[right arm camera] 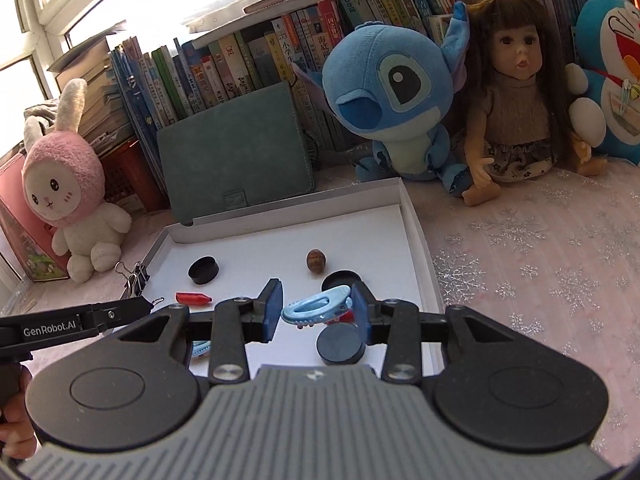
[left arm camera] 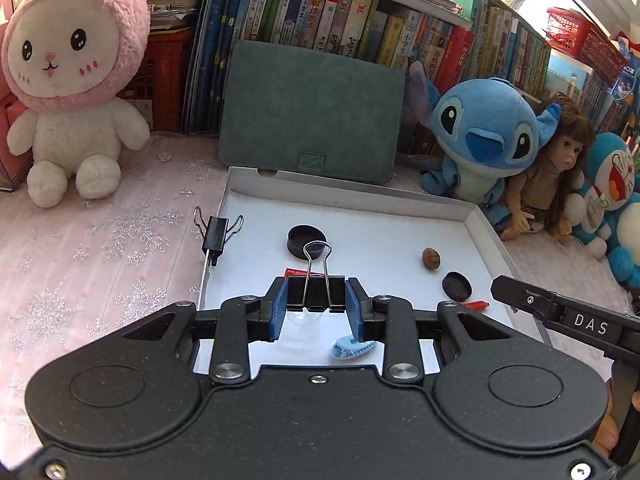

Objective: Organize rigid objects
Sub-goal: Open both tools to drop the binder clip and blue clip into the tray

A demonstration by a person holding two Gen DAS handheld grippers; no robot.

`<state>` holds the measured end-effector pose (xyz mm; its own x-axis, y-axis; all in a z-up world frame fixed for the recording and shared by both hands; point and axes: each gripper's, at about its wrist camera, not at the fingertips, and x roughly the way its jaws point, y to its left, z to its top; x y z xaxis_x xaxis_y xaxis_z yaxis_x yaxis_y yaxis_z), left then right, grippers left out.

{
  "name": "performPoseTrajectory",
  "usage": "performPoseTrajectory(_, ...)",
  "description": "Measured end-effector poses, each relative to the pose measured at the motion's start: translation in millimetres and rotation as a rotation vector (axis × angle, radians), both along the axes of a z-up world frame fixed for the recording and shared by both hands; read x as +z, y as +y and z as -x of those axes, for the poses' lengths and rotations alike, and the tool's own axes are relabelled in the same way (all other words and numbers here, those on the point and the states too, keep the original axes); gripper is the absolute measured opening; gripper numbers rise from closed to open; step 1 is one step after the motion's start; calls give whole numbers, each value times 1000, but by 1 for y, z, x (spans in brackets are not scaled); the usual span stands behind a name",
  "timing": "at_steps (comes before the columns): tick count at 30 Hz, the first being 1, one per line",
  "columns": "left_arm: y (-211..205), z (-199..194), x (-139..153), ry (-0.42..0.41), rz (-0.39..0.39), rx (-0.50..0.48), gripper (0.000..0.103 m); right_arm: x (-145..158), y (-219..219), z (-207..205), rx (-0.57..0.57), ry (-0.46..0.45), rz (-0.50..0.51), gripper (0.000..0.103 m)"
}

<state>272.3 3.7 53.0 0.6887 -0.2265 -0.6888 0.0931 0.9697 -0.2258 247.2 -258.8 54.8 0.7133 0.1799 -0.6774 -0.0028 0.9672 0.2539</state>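
Left wrist: right gripper reads "DAS"; right wrist: left gripper "GenRobot.AI".

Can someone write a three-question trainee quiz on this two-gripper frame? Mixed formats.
1. True or false: the left gripper is shut on a black binder clip.
2. What does the right gripper hold? A) a brown nut B) a light blue hair clip C) a red cap
3. Where is the second binder clip: inside the white tray or at its edge?

Key
1. True.
2. B: the light blue hair clip sits between its pads.
3. At the tray's left edge, over the rim.
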Motion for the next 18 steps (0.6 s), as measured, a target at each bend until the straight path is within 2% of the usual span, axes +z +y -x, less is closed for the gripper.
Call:
performPoseTrajectory(10,-15,-55,-5,17,-52,36,29,-13,0,-49,-56,20,40,44)
performPoseTrajectory(18,-16,-65,-26,41,-70,40,29,-34,0,-64,-65,43,57,44)
